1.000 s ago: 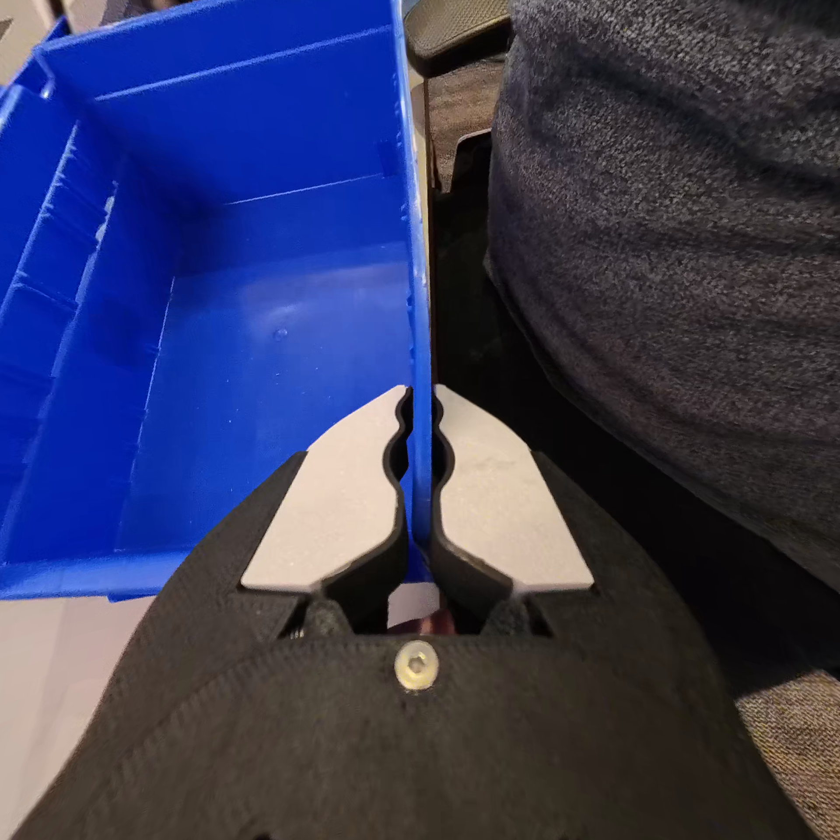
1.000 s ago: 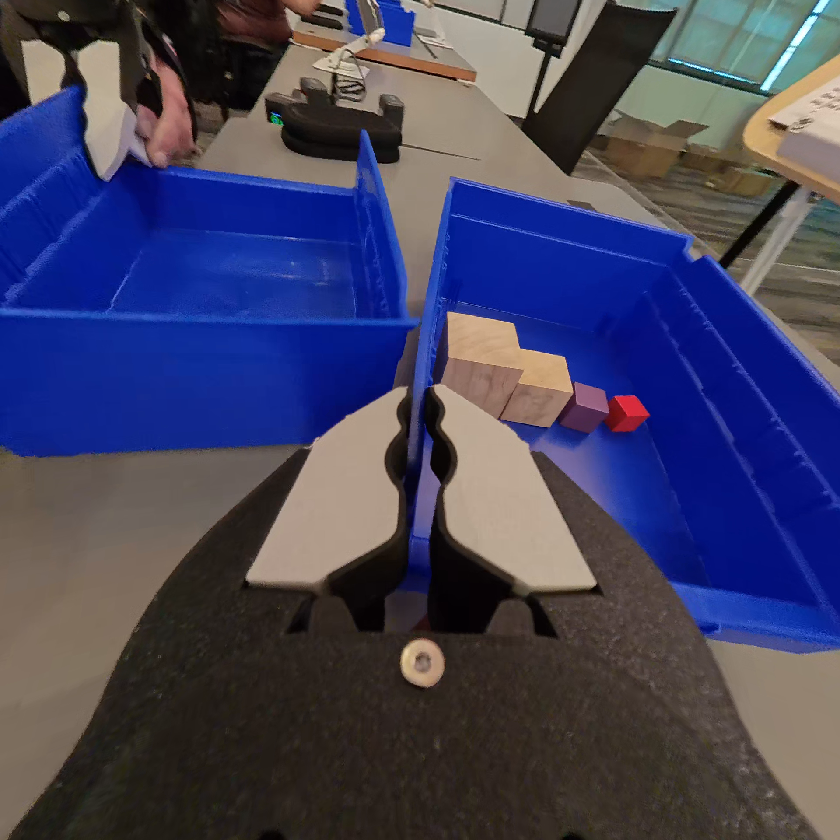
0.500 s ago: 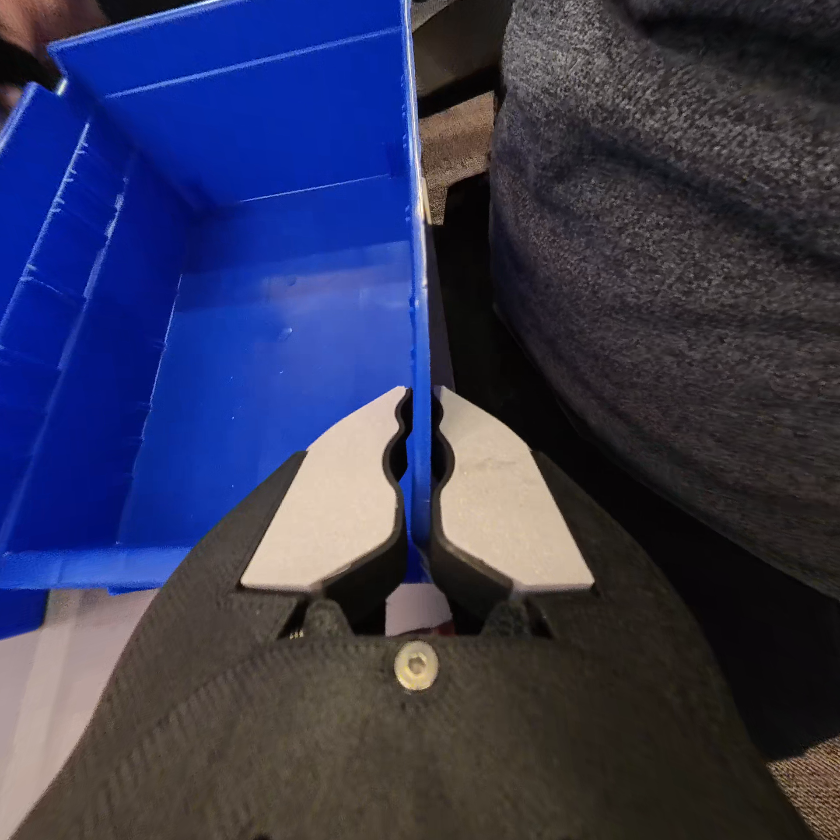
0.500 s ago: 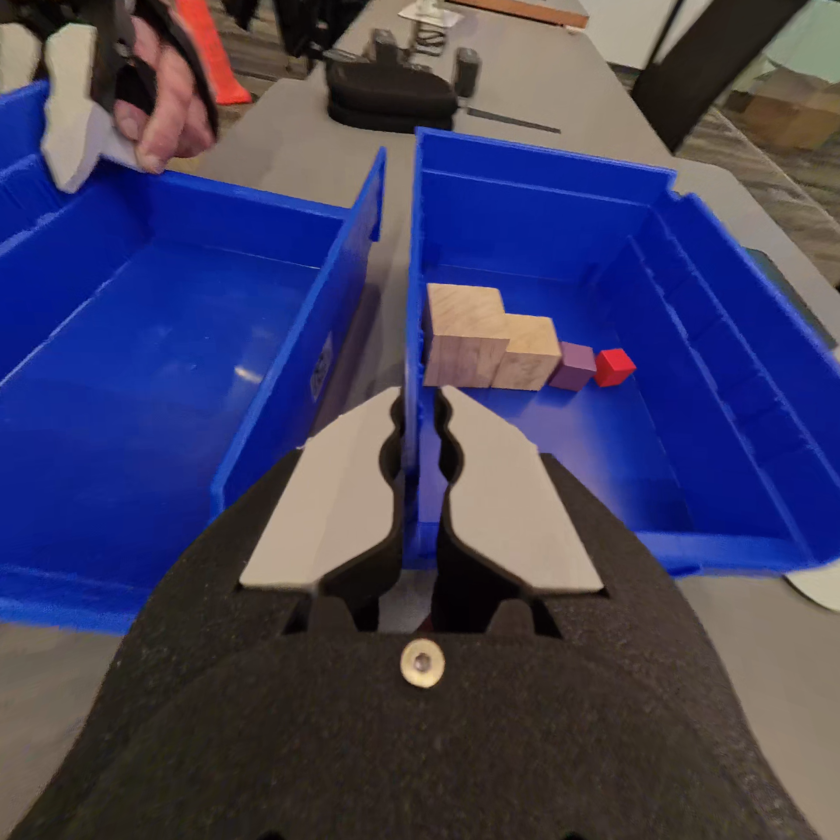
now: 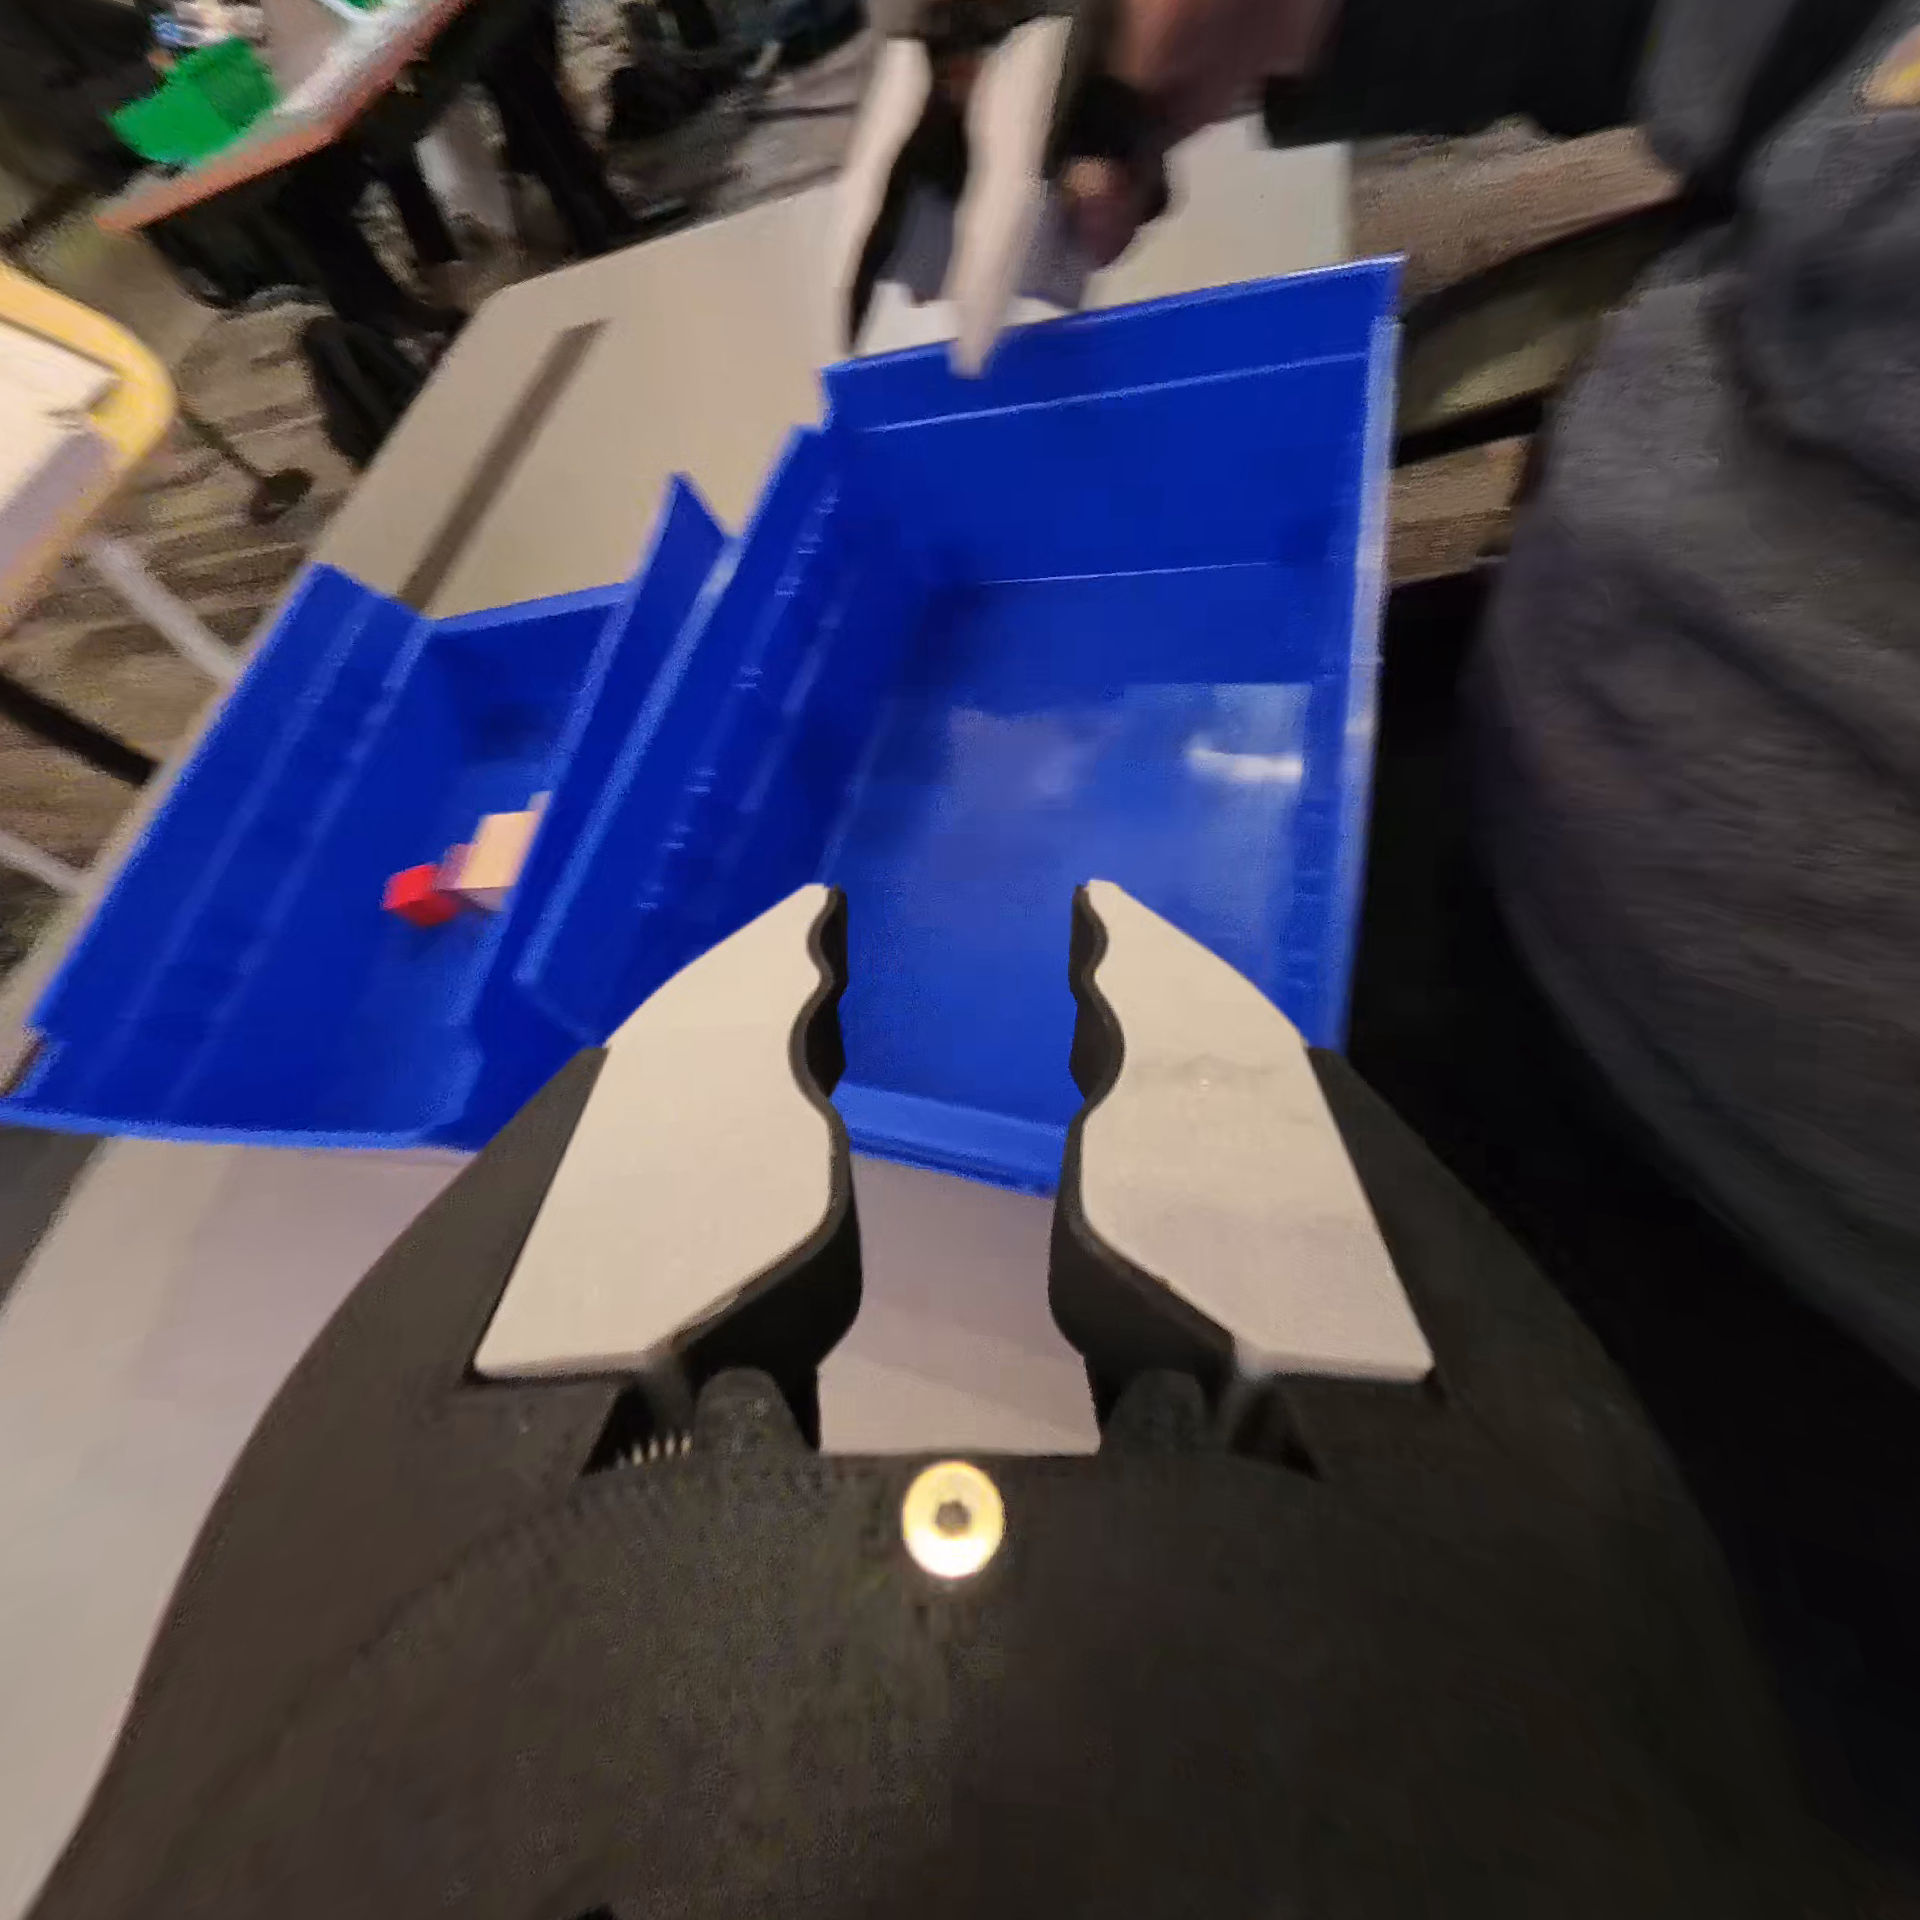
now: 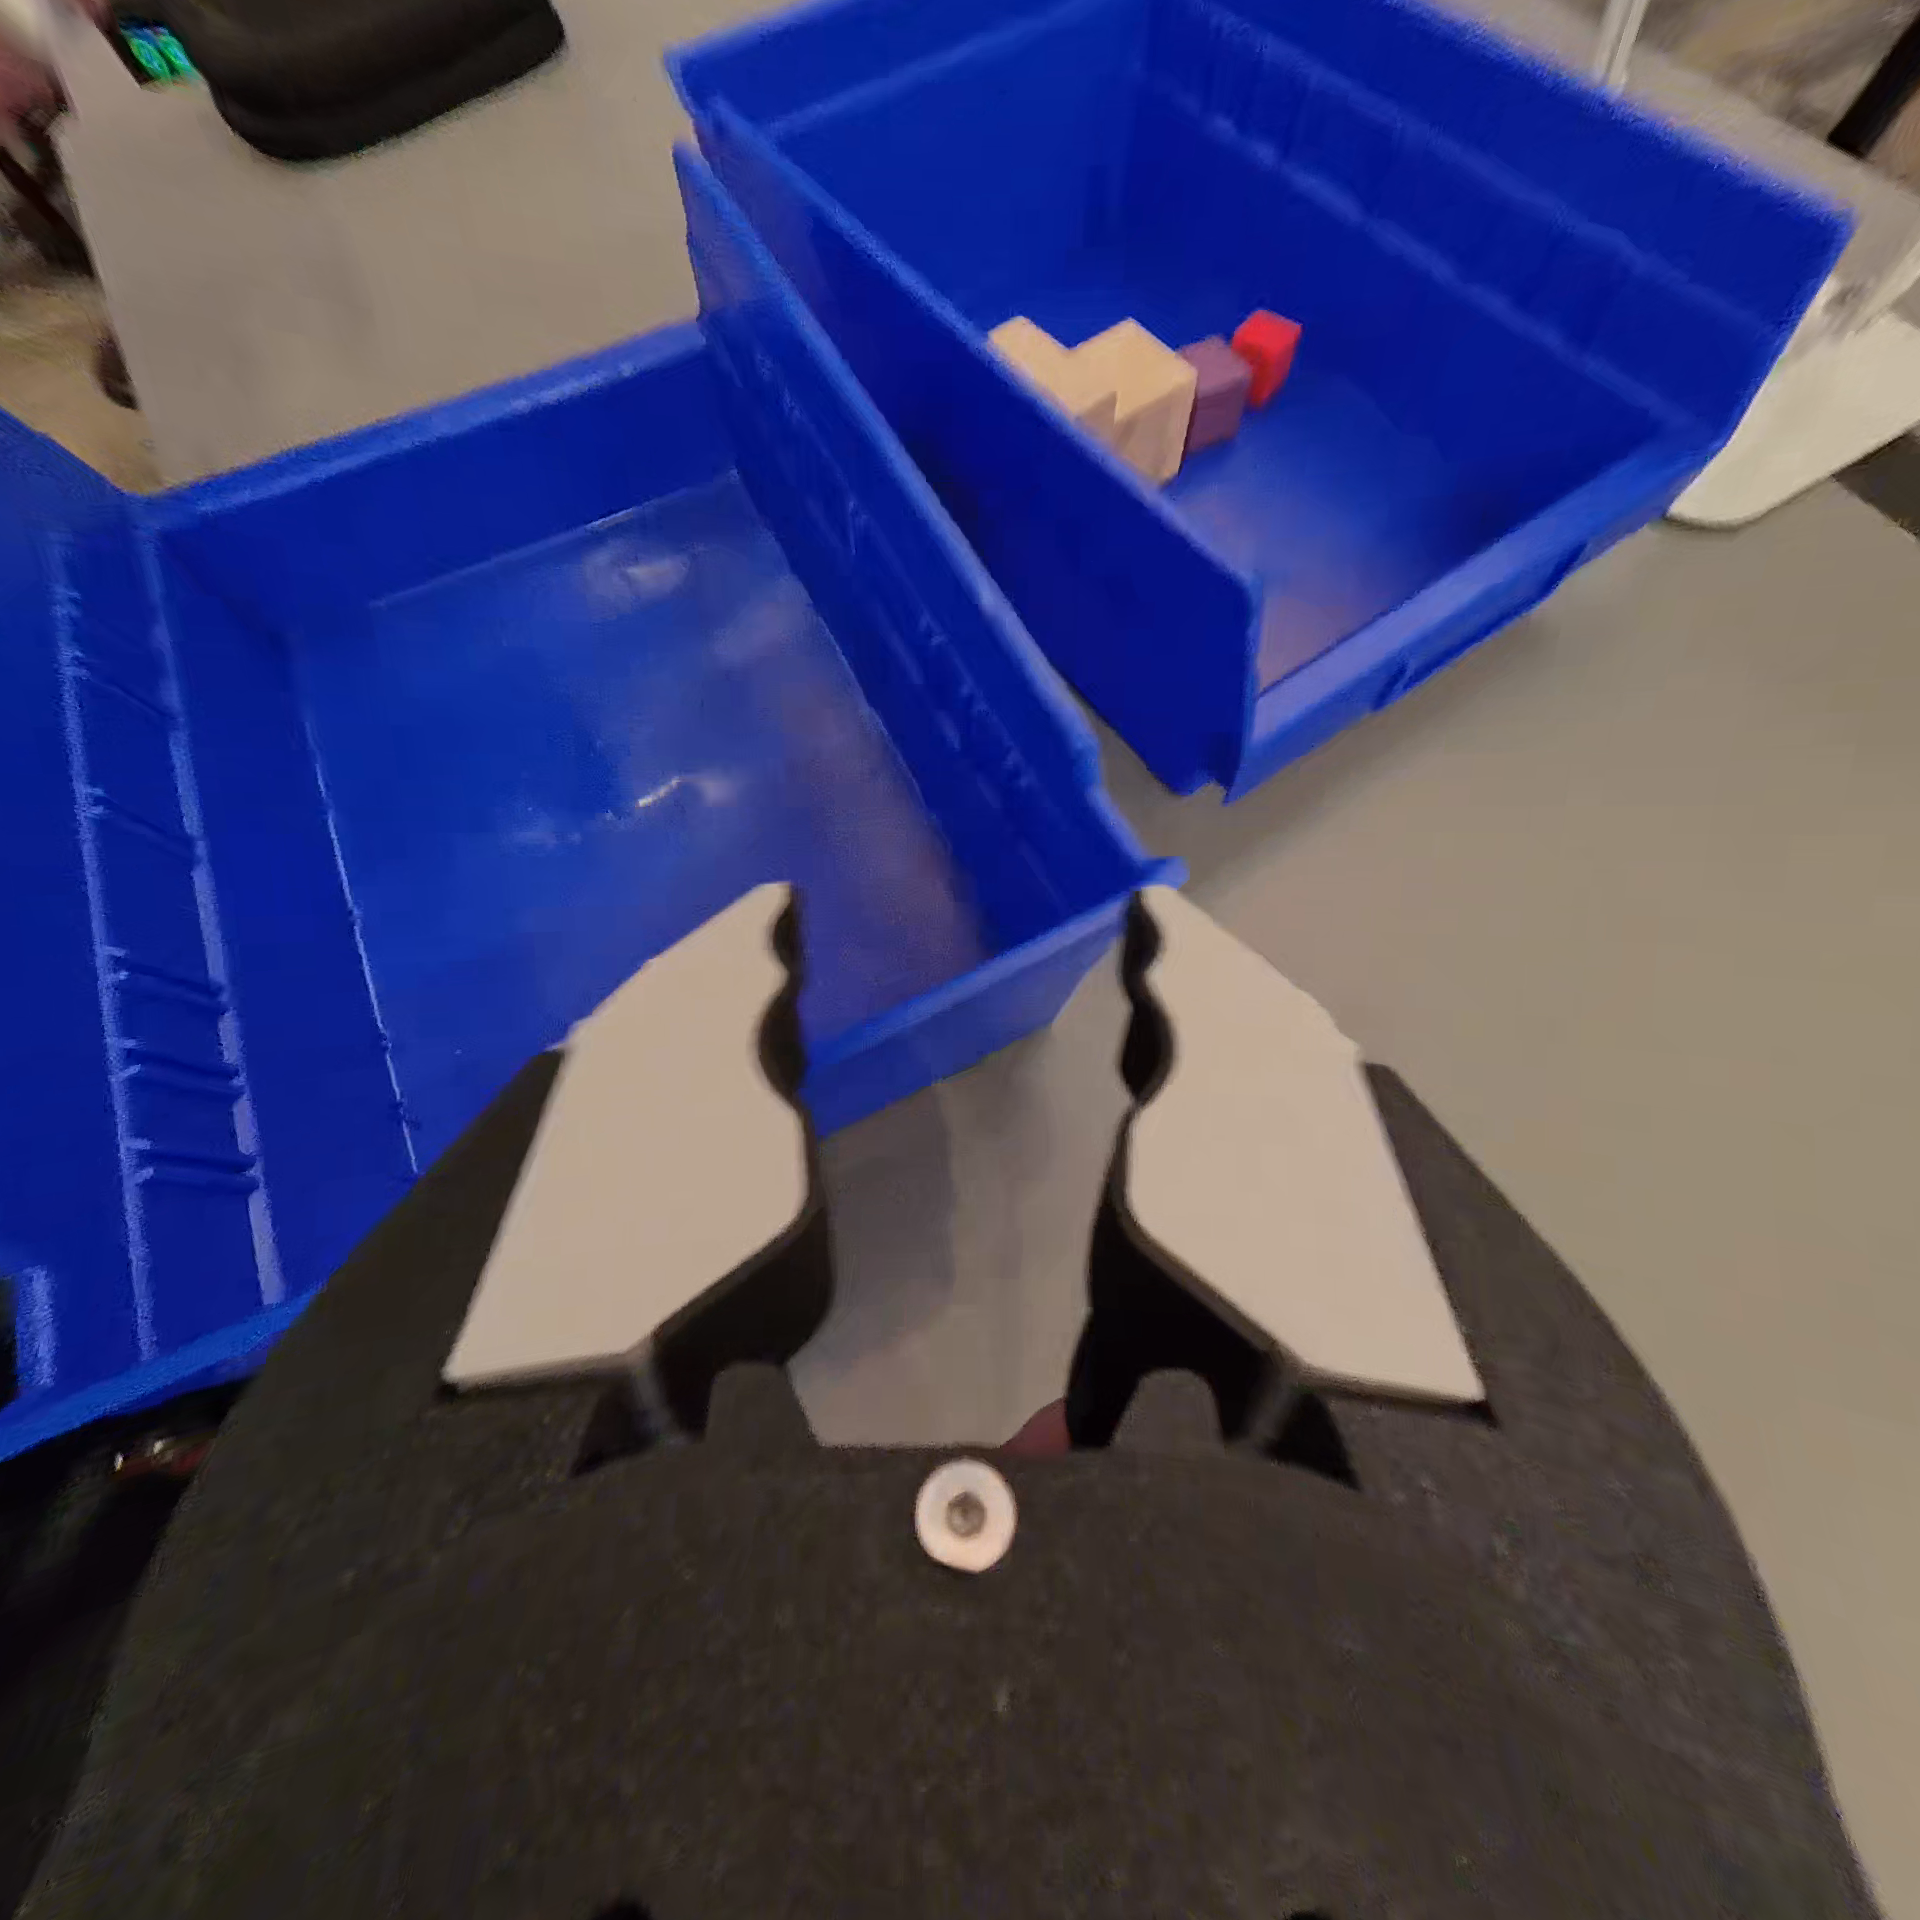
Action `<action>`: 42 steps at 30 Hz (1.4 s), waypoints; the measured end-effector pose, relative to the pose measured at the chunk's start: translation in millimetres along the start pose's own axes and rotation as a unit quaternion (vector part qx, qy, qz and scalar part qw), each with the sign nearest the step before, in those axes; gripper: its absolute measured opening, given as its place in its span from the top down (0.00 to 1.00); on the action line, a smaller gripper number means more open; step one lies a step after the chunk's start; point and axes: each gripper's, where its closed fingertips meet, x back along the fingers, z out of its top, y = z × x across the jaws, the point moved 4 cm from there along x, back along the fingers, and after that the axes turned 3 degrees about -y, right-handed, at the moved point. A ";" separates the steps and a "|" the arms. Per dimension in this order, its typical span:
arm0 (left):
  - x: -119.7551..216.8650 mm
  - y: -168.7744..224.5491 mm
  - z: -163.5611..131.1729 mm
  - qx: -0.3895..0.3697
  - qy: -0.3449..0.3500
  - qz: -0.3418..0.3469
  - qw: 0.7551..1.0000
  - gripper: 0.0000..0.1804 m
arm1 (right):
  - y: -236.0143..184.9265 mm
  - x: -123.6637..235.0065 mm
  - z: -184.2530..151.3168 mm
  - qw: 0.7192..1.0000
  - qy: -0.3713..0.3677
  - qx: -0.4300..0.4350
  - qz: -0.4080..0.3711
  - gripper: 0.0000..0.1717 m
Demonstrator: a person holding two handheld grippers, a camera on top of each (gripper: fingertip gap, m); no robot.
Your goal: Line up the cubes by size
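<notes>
Four cubes stand in a row in the far blue bin: a large wooden cube, a smaller wooden cube, a purple cube and a red cube. My right gripper is open and empty above the near right corner of the empty blue bin. My left gripper is open and empty over the near edge of that empty bin. The left wrist view is blurred; it shows the red cube and a wooden cube in the other bin. The right gripper shows far off there.
Both bins sit side by side on a grey table. A person in a grey sweater is close on the right of the empty bin. A black object lies at the table's far end. A white object stands beside the cubes' bin. About 25 centimeters separates my left fingertips from my right. It is some 25 centimeters from my right tips to the smaller wooden cube.
Both grippers were shut on bin walls, the left on the empty bin's, the right on the cubes' bin's. Both have let go, opened and pulled back and up.
</notes>
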 end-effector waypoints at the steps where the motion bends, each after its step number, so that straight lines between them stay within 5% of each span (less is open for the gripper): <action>1: -1.4 -13.4 0.9 0.000 -0.006 0.014 1.000 0.78 | -6.0 -1.0 -1.9 1.000 0.002 -0.002 -0.015 0.61; 8: -45.1 -115.9 -29.8 -0.019 -0.153 0.157 0.975 0.74 | -2.8 2.5 -11.5 0.992 -0.060 -0.009 -0.107 0.70; 17: -92.0 -133.6 -60.4 -0.039 -0.249 0.075 0.965 0.80 | -8.8 -2.8 -12.0 0.995 -0.072 -0.032 -0.056 0.76; 26: -83.7 -140.1 -72.3 -0.011 -0.253 0.042 0.966 0.74 | 0.9 -2.2 -11.3 0.995 -0.084 -0.024 -0.047 0.85; 42: -51.1 -156.0 -98.6 -0.055 -0.305 0.045 0.950 0.95 | 82.1 25.7 -25.2 0.985 -0.157 0.051 -0.059 0.89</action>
